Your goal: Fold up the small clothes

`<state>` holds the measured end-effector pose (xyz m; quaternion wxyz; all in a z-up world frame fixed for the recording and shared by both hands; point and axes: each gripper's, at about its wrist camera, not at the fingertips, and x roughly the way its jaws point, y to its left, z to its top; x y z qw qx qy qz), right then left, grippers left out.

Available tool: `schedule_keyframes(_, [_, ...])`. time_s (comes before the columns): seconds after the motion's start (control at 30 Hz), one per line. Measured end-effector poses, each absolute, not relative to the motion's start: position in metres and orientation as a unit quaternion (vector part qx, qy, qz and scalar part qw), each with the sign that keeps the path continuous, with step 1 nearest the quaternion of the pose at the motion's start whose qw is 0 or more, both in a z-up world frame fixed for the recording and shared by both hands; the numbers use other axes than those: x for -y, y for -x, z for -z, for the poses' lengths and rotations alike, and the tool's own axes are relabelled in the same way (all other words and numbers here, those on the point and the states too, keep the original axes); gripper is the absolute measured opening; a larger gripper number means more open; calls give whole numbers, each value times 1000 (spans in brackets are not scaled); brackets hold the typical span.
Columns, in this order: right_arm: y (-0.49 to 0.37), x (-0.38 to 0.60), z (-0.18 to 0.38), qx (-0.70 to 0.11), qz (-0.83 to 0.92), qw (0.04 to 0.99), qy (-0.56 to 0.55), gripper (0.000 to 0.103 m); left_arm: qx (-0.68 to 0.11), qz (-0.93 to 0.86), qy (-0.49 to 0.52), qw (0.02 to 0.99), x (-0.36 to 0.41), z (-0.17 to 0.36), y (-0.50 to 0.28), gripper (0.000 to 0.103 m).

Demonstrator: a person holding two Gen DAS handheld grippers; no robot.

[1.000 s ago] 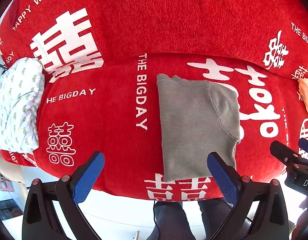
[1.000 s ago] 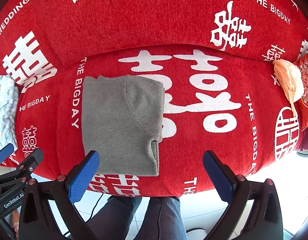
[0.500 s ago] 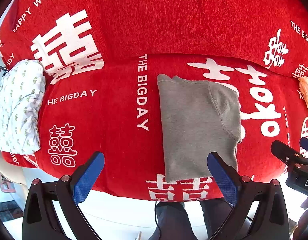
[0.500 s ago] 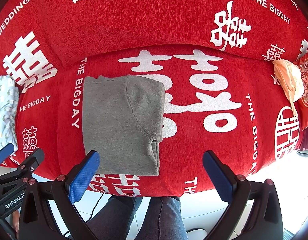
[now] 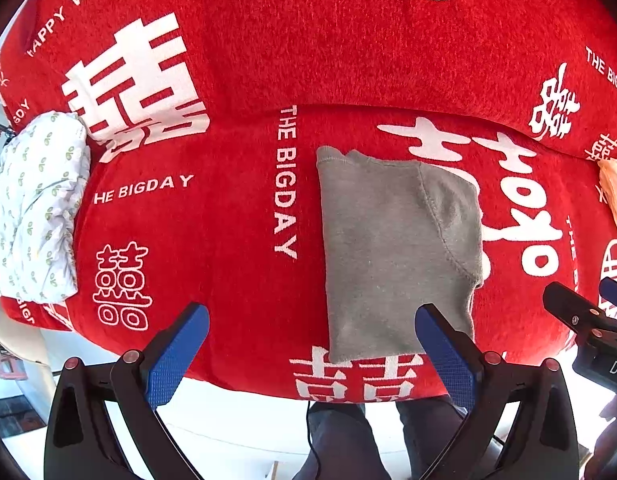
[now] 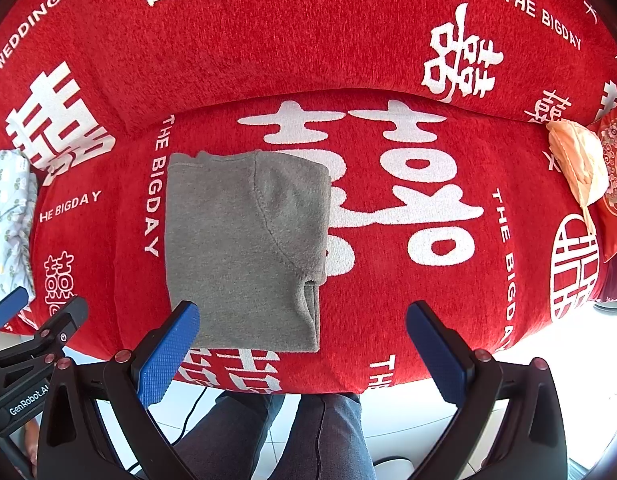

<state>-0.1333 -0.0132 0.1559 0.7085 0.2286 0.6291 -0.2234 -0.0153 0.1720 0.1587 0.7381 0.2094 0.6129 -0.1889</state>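
White leaf-print cloth (image 5: pixel 32 208) bunched at the left edge of the sofa seat (image 5: pixel 212 264), also seen in the right wrist view (image 6: pixel 8 224); the seat wears a red cover with white characters and "THE BIGDAY" lettering; sofa backrest (image 5: pixel 308 48) in the same red cover behind it; left gripper (image 5: pixel 312 340) hovers off the seat's front edge, fingers (image 5: pixel 176 356) spread wide, nothing between them, blue pads facing in; its right finger overlaps the lower right corner of the garment in the left wrist view, contact cannot tell; grey folded garment (image 5: pixel 392 248) lies flat on the seat, centre-left, just right of the vertical "THE BIGDAY" text, near edge close to the seat's front edge; folded to a rough rectangle, a curved seam runs down its right part, sleeve opening (image 6: pixel 310 292) at the lower right; same garment in the right wrist view (image 6: pixel 236 252); right gripper (image 6: pixel 304 340) also off the front edge, fingers (image 6: pixel 436 356) spread wide and empty; its left finger sits over the garment's lower left corner in that view, touching or not cannot tell; person's legs in dark trousers (image 6: pixel 308 436) below the seat front; peach cloth (image 6: pixel 580 168) at the seat's right edge, beside a red cushion (image 6: pixel 614 172).
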Motion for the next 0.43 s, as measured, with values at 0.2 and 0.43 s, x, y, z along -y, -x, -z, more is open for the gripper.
schedule_keyframes(0.2, [134, 14, -156, -629, 224, 709, -229, 103, -601, 201, -213, 744, -170, -162, 17, 103])
schedule_keyframes(0.43, [130, 13, -156, -629, 224, 709, -226, 103, -605, 203, -209, 741, -169, -162, 16, 103])
